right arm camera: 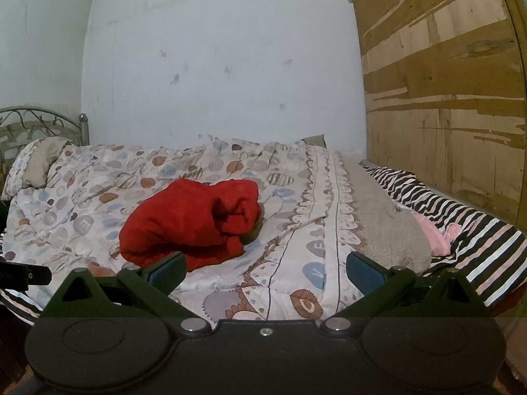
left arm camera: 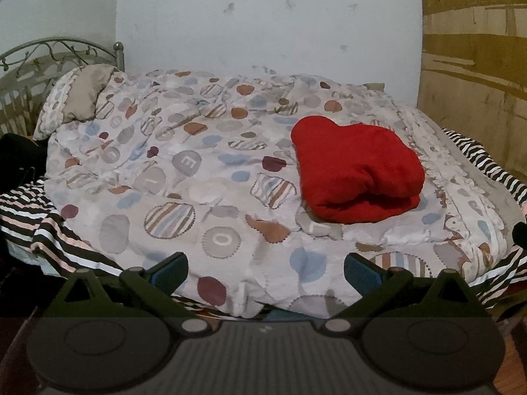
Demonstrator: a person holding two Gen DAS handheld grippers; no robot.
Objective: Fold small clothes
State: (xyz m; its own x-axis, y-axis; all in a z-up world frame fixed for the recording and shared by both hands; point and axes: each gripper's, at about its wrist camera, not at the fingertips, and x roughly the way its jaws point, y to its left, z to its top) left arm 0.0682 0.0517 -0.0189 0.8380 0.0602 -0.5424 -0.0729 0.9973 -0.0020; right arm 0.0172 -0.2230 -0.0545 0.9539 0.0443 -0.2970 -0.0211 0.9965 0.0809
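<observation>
A red garment lies folded in a thick bundle on the patterned duvet, right of the bed's middle. From the right wrist view the same red garment looks lumpier, with a rolled edge on its right side. My left gripper is open, held back over the duvet's near edge, well short of the garment. My right gripper is open too, with its left fingertip just in front of the garment's near edge. Neither holds anything.
A pillow leans at the metal headboard on the left. A striped sheet and a pink cloth lie along the bed's right side by a worn wooden panel. A white wall stands behind the bed.
</observation>
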